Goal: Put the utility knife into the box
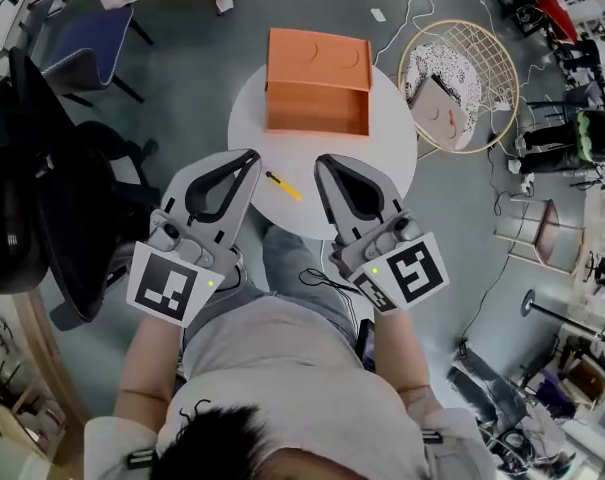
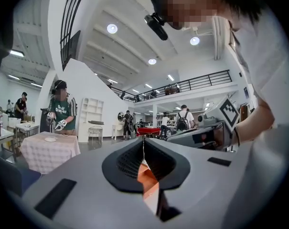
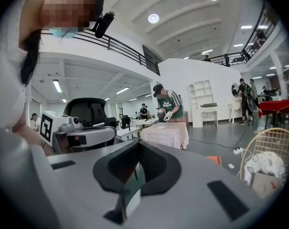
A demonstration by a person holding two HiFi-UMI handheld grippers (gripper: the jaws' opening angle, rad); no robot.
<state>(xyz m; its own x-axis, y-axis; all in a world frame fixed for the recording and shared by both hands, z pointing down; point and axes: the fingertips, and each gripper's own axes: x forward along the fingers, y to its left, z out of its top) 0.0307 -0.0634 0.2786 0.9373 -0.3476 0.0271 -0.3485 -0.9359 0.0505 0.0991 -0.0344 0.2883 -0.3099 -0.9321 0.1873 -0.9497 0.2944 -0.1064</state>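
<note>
**Item 1. My left hand-held gripper** (image 1: 250, 156): held above the near left edge of the desk. Its own view shows the jaws (image 2: 143, 144) narrowed until the tips meet, with nothing held. Orange shows through the hollow behind the tips. Its marker cube (image 1: 172, 286) faces up towards me.

**Item 2. My right hand-held gripper** (image 1: 325, 161): held above the near right edge of the desk, level with the left one. Its own view shows the tips (image 3: 137, 144) pressed together, gripping nothing. Its marker cube (image 1: 412, 271) sits on the near end.

**Item 3. Utility knife** (image 1: 283, 186): yellow, lying flat on the desk at a slant. It is in the gap between my two gripper tips and touches neither. It is near of the box and apart from it.

**Item 4. Box** (image 1: 317, 93): orange and open, on the far half of the desk. Its lid is laid back to the far side and its cavity faces up.

**Item 5. Desk** (image 1: 387, 163): round with a white top. It carries the box and the knife.

**Item 6. Surroundings:**
- A black office chair (image 1: 32, 188) stands on the floor to the left.
- A round wire basket (image 1: 485, 56) with cushions in it stands on the floor just right of the desk.
- A white cable (image 1: 407, 18) trails across the floor beyond the basket.
- My legs (image 1: 292, 258) are under the near edge of the desk.
- A cloth-covered table (image 3: 165, 133) shows far off in the right gripper view.
</note>
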